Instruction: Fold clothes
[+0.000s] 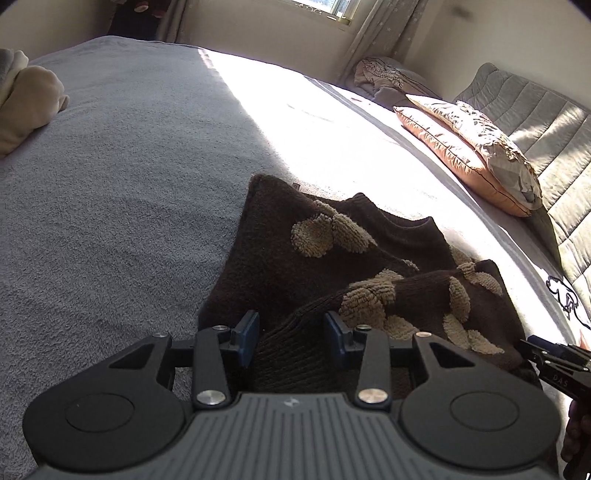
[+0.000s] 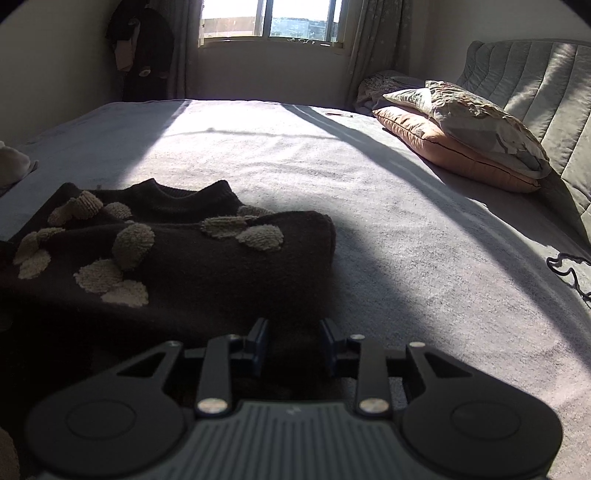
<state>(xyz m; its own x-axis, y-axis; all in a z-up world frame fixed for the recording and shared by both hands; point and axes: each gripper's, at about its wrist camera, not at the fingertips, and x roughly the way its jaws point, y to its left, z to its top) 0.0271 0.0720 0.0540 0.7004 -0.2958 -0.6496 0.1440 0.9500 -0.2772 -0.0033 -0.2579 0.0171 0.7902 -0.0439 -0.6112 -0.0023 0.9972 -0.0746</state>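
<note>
Sweater (image 2: 177, 251) lies on the bed (image 2: 369, 221) at 10 o'clock, sleeves folded inward, lengthwise fold outstanding in our judgement; left tongs (image 1: 291, 338) and right tongs (image 2: 293, 343) spread, pinching nothing.

Grey bedspread (image 2: 369, 206), two stacked pillows (image 2: 472, 136), padded headboard (image 2: 535, 74), window (image 2: 269, 18).

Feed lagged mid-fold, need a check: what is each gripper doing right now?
Left gripper: open, jaws either side of the brown sweater hem, not clamped.
Right gripper: open, holding nothing, jaws at the sweater's near edge.
</note>
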